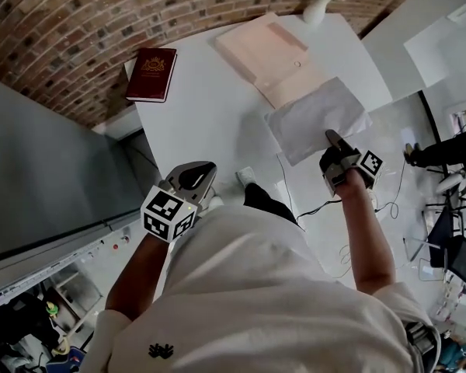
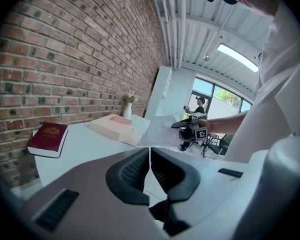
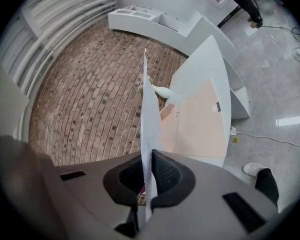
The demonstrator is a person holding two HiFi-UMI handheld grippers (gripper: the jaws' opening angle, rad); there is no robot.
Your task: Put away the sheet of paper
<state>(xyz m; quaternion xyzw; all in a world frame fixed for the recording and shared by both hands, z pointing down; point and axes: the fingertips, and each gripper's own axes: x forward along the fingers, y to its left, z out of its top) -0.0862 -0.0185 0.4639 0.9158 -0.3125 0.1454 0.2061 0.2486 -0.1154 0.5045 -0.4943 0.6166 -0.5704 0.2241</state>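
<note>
Fingers (image 3: 166, 176) pinch sheet of paper (image 3: 149, 124) overhanging table (image 1: 194, 123) edge.

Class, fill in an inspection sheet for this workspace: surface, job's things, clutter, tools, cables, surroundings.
Surface: white table against the wall.
Job's things: sheet of paper at the table's edge; pink folder next to it.
Clutter: red book; vase of flowers.
Tools: right tool shut on the sheet; left tool shut, empty.
Cables: black cable on the floor.
Surroundings: brick wall; seated person in the background.
</note>
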